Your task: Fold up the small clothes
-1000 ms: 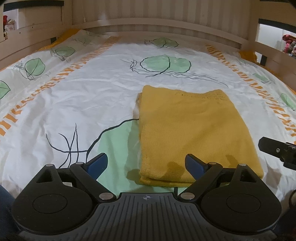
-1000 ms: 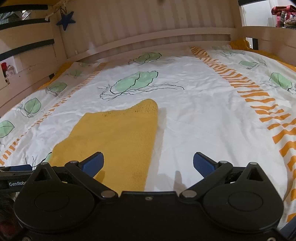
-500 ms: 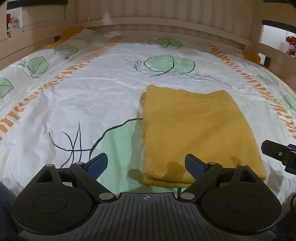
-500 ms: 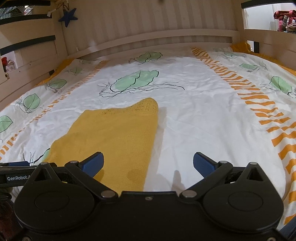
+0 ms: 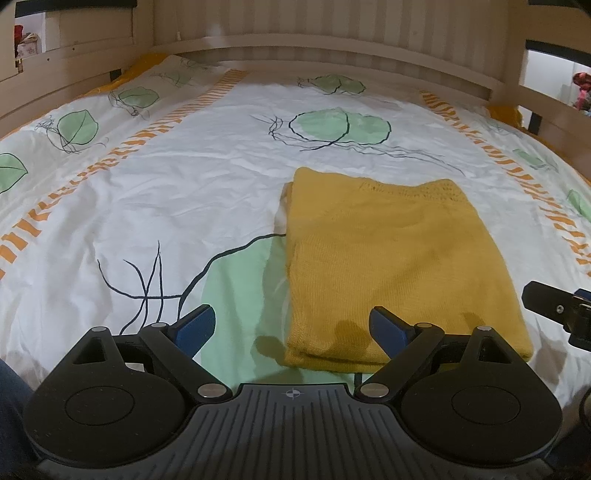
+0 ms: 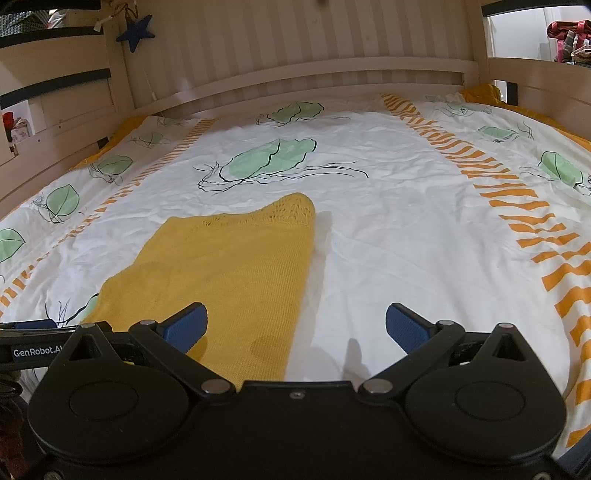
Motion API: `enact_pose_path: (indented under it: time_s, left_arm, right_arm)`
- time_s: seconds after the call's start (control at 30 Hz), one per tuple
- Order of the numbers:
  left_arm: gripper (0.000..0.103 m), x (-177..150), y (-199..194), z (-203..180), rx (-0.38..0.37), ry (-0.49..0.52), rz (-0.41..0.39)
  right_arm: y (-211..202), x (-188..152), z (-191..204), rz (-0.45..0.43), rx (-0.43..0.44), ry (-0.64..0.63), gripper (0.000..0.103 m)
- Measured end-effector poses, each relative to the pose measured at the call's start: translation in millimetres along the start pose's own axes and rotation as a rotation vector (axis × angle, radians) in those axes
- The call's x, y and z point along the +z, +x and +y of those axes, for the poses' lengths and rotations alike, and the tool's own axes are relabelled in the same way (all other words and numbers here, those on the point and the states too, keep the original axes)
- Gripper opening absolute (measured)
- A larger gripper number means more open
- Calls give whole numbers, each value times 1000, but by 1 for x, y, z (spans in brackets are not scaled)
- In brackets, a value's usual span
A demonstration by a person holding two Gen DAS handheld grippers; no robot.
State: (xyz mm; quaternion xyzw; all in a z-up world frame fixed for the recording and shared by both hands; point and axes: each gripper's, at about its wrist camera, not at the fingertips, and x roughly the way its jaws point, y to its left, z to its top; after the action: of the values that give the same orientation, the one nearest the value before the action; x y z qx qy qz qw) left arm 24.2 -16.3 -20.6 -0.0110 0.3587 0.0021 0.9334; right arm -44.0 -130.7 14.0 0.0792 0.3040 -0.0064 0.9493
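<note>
1. Over the near edge of the bed [image 5: 207,192], the left hand-held gripper [image 5: 291,326] hangs level with its blue fingers [image 5: 194,326] spread wide and holding nothing; its right finger is over the near left corner of the knit [image 5: 391,266].
2. The right hand-held gripper [image 6: 295,326] is likewise level, spread wide and empty; its left finger [image 6: 186,325] is over the knit's [image 6: 229,273] near right part and its right finger is over bare sheet [image 6: 406,229].
3. The yellow knit lies folded flat as a rough rectangle on the white leaf-print sheet, in the near middle of the bed. Its near edge shows stacked layers in the left view, and a lacy band runs along its far edge.
4. Bare sheet lies open on every side of the knit: a wide stretch to its left, another to its right out to the orange stripes [image 6: 491,184], and more beyond it up to the headboard [image 6: 295,74]. Wooden rails [image 5: 62,96] bound the sides.
5. The left view shows the knit's left fold edge and, at the right border, part of the right hand-held gripper [image 5: 557,308].
6. The right view alone shows the knit's long right edge, a blue star [image 6: 136,32] hung on the post, and the left device's labelled arm [image 6: 37,349] at the left border.
</note>
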Motion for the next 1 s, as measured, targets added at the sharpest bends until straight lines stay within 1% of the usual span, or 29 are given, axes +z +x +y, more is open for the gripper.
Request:
enact_pose_path:
  time_s: [0.83,1.0]
  left_arm:
    - [91,1,0,1,-19,-14,7]
    - [91,0,-1,1,-16,-13,-4]
  right_arm:
    - [1,-2,-1,7,-2,-4,103]
    - [1,-2,-1,7,-2,-4,103]
